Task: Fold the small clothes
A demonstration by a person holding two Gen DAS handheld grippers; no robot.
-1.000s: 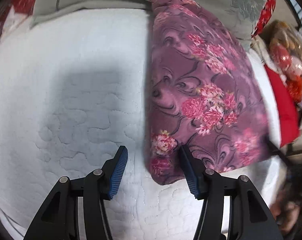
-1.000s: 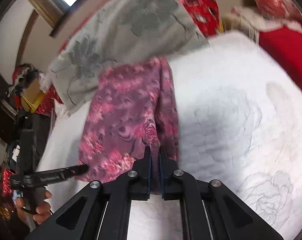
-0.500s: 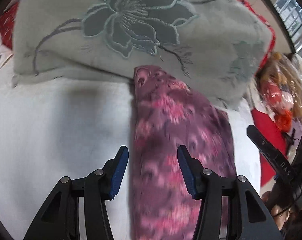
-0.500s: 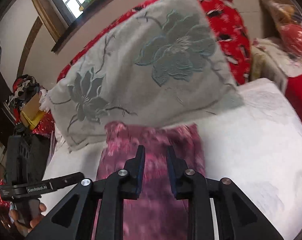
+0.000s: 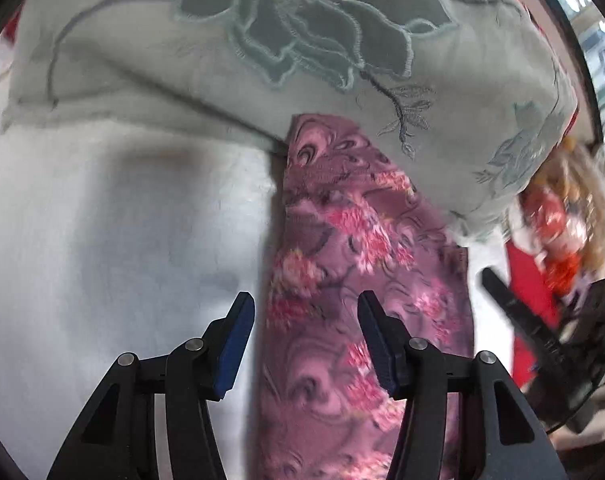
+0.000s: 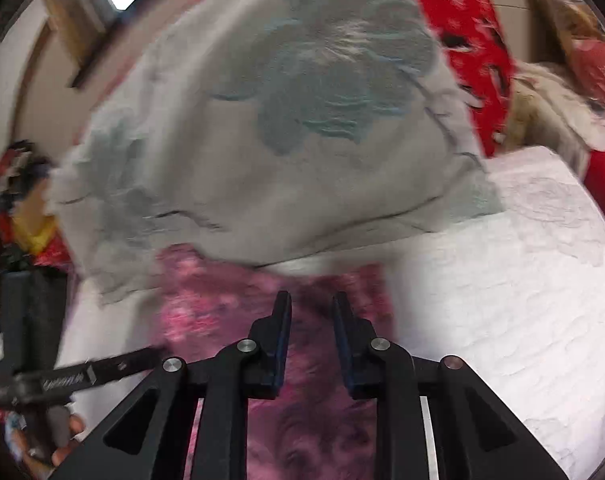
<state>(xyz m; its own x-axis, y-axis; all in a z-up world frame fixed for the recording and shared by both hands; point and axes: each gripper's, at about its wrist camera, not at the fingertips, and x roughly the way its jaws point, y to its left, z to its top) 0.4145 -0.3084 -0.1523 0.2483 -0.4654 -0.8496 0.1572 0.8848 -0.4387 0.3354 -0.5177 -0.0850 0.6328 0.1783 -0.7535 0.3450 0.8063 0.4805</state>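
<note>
A purple garment with pink flowers (image 5: 354, 264) lies folded lengthwise on the white quilted bed (image 5: 122, 240); its far end touches a grey pillow. My left gripper (image 5: 305, 312) is open and empty, above the garment's left edge. My right gripper (image 6: 311, 306) is open by a small gap, empty, above the garment (image 6: 222, 312) near its far end. The right gripper also shows at the right edge of the left wrist view (image 5: 542, 332), and the left gripper at the left of the right wrist view (image 6: 82, 372).
A grey pillow with a dark embroidered flower (image 5: 294, 40) lies across the far side of the bed (image 6: 522, 280). Red patterned bedding (image 6: 470, 44) and plastic-wrapped items (image 5: 570, 216) lie to the right. Clutter stands at the far left (image 6: 18, 200).
My right gripper has let go of the garment and opened. Both grippers have moved forward along the garment toward the grey pillow, which now fills the upper view.
</note>
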